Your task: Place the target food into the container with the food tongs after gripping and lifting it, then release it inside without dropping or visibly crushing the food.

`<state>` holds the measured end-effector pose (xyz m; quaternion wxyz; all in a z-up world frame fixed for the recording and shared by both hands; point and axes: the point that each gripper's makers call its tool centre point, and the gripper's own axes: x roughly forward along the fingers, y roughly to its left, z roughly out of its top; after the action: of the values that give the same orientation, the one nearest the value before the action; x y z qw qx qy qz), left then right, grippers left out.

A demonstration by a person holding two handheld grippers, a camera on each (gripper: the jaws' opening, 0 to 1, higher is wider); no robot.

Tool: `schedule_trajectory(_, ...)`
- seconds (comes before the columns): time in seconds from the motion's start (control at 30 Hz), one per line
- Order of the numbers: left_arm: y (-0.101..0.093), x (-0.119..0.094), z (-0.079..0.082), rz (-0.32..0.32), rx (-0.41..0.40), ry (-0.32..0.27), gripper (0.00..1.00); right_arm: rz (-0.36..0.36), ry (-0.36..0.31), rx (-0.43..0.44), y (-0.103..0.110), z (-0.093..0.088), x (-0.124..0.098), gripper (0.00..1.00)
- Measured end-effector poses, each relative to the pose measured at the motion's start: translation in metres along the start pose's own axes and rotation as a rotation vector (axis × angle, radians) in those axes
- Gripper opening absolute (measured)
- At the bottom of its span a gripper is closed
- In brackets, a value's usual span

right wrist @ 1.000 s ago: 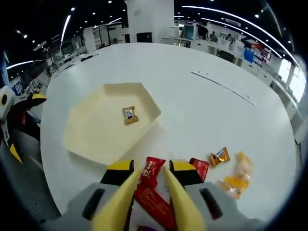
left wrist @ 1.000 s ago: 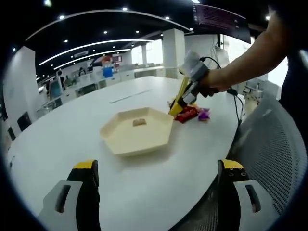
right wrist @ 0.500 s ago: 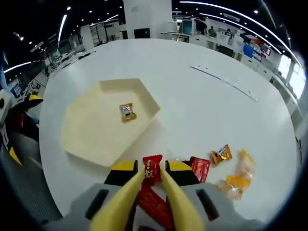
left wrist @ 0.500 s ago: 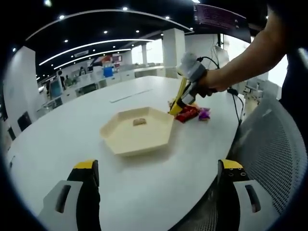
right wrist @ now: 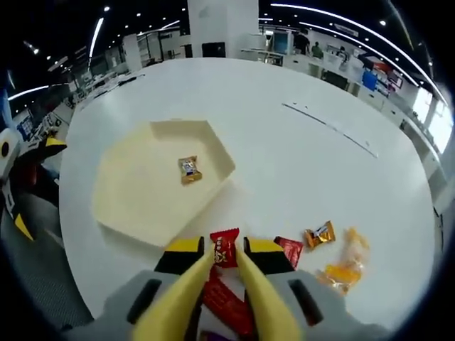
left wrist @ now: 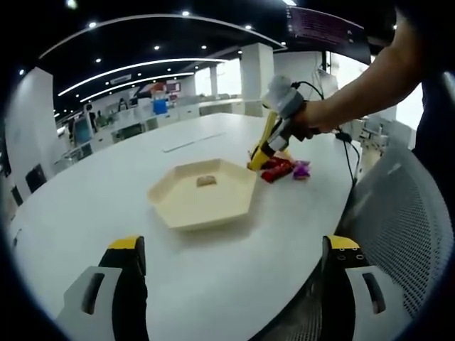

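since a second ago the right hand-held gripper (right wrist: 226,261) is rising, pinching the red candy (right wrist: 225,248) through yellow tongs (right wrist: 213,291); the cream tray (right wrist: 128,213) is lying upper left of it, the candy's long axis pointing up-frame.

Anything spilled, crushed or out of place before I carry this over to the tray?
Nothing stands out. The red candy sits pinched between the yellow tongs, wrapper looking intact. The tray lies flat holding one candy; the other wrapped snacks lie loose on the table.

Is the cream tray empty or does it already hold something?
Not empty: the tray holds one small gold-wrapped candy, lying on its floor near the far side.
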<state>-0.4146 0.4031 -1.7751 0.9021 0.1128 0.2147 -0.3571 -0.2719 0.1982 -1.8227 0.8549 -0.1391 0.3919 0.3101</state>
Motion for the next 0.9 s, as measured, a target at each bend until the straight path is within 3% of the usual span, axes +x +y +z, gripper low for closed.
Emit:
schedule_trajectory(0.53,0.000,0.000,0.001,0.001,-0.001,-0.004,0.99,0.026,-0.023,-0.061,0.001,0.028,-0.020,0.20)
schedule_trajectory(0.9,0.001,-0.001,0.001,0.005,0.000,-0.005,0.99,0.062,-0.061,-0.113,0.010,0.067,-0.035,0.20)
